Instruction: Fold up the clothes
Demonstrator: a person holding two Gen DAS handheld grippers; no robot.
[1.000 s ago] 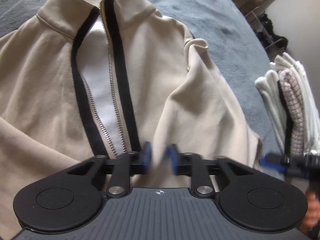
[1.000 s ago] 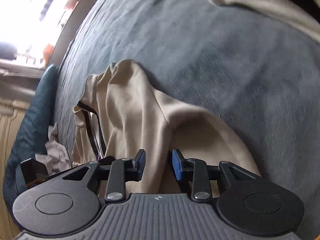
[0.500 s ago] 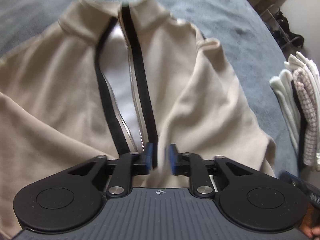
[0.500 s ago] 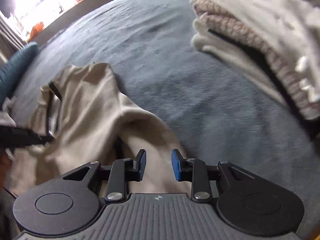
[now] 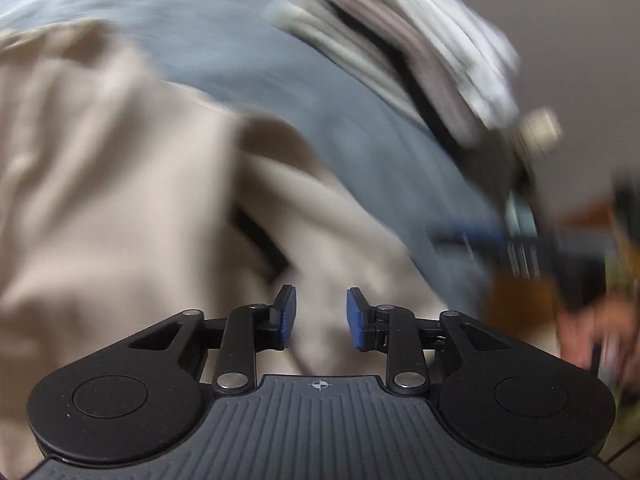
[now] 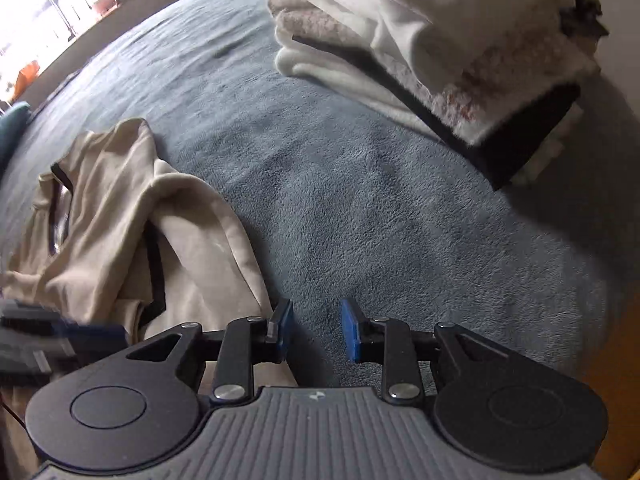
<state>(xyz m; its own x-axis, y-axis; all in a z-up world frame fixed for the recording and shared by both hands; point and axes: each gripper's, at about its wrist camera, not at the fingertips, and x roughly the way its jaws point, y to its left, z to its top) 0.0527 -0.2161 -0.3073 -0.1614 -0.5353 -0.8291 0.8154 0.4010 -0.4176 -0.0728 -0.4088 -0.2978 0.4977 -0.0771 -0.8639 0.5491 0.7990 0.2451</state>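
A beige zip jacket (image 5: pixel 120 200) with black trim lies rumpled on a blue-grey blanket (image 6: pixel 360 220). The left wrist view is blurred by motion. My left gripper (image 5: pixel 318 318) hovers over the jacket's right edge; its jaws are opening and the pads pinch nothing. In the right wrist view the jacket (image 6: pixel 120 216) lies to the left. There my right gripper (image 6: pixel 316 330) stands open over bare blanket, just right of the jacket's edge. The left gripper's tip (image 6: pixel 60 336) shows blurred at that view's left edge.
A stack of folded white, pinkish and black clothes (image 6: pixel 440 40) sits at the blanket's far right, also blurred in the left wrist view (image 5: pixel 400 40). A hand (image 5: pixel 592 332) on the other gripper shows at the right. Bright windows lie far left.
The left view swung right, from the jacket's zipper front to its right edge, and its jaws stand slightly wider. The right gripper moved off the jacket onto blanket, toward the folded stack.
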